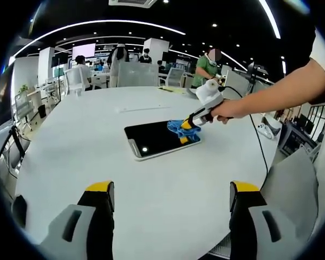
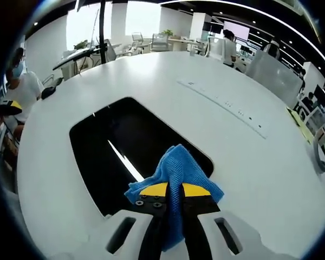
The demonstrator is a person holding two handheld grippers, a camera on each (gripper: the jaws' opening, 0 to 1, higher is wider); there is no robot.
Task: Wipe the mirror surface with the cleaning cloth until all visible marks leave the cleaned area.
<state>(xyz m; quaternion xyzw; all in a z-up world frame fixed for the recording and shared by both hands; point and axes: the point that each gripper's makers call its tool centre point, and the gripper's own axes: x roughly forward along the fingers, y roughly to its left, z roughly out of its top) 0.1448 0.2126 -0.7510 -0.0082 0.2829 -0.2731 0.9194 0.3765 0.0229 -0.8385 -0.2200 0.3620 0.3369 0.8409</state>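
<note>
A dark rectangular mirror (image 1: pixel 154 138) lies flat on the white table (image 1: pixel 86 135). In the left gripper view a hand holds my right gripper (image 1: pixel 188 125) at the mirror's right end, shut on a blue cleaning cloth (image 1: pixel 180 130) that rests on the glass. My left gripper (image 1: pixel 170 189) hovers open over the near table, well short of the mirror. In the right gripper view the right gripper (image 2: pixel 175 190) pinches the blue cloth (image 2: pixel 173 168) against the near edge of the mirror (image 2: pixel 114 146), which reflects a bright ceiling strip.
The round white table (image 2: pixel 233 81) reaches far past the mirror. A thin strip (image 2: pixel 222 100) lies on it beyond the mirror. Chairs (image 1: pixel 76 81), desks and several people stand at the back. A grey cable (image 1: pixel 254 130) trails from the right gripper.
</note>
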